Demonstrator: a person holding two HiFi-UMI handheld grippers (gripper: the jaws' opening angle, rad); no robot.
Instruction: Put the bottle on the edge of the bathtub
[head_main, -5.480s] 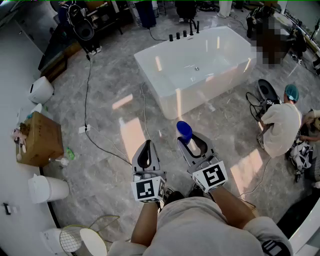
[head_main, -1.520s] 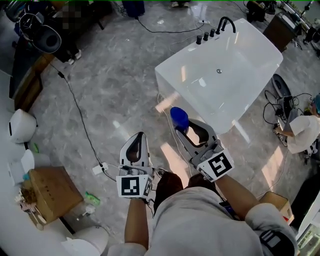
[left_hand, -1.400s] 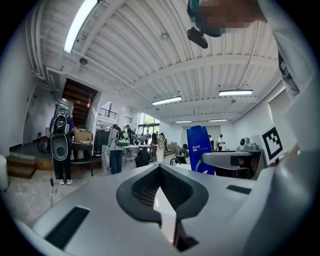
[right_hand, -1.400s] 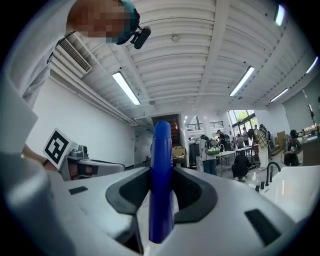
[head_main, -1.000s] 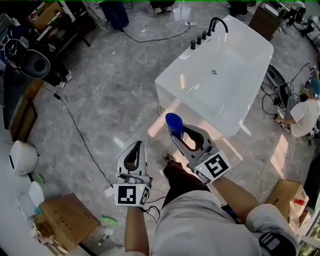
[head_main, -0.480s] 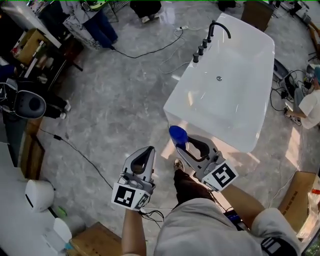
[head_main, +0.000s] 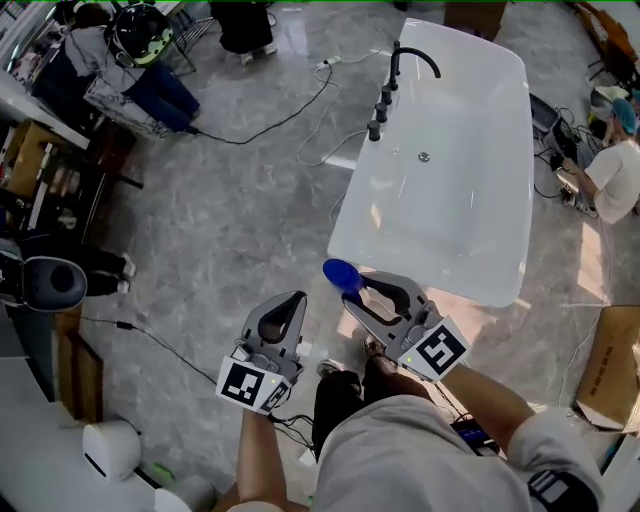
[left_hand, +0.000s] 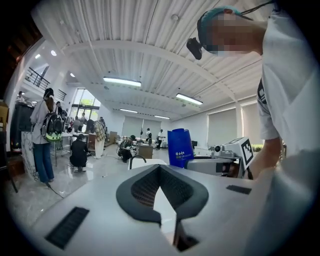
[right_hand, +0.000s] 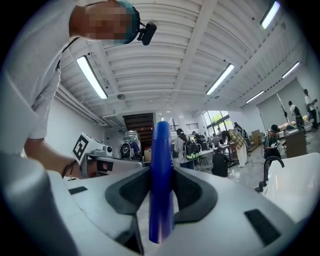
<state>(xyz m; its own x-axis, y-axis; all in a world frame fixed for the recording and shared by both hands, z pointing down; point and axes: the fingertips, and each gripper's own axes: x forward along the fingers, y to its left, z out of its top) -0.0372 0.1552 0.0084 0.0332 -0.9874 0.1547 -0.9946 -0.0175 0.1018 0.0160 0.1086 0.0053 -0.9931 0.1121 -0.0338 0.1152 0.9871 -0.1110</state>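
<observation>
In the head view my right gripper (head_main: 350, 284) is shut on a blue bottle (head_main: 340, 274) and holds it just short of the near end of the white bathtub (head_main: 455, 190). The right gripper view shows the bottle (right_hand: 161, 180) upright between the dark pads, with the tub's rim (right_hand: 296, 185) and its black faucet (right_hand: 265, 172) at the right. My left gripper (head_main: 289, 303) hangs over the floor to the left of the bottle, shut and empty. In the left gripper view its jaws (left_hand: 161, 169) meet, and the bottle (left_hand: 180, 147) stands beyond them.
A black faucet (head_main: 412, 55) and knobs (head_main: 378, 110) line the tub's far left rim. Cables (head_main: 260, 125) cross the grey floor. People (head_main: 150, 85) stand at the upper left, and one crouches at the right (head_main: 615, 170). A cardboard box (head_main: 612, 370) lies at the right.
Both grippers have travelled across the floor towards the bathtub, whose near end now lies right by the right gripper. The bottle stays gripped. The left gripper stays shut.
</observation>
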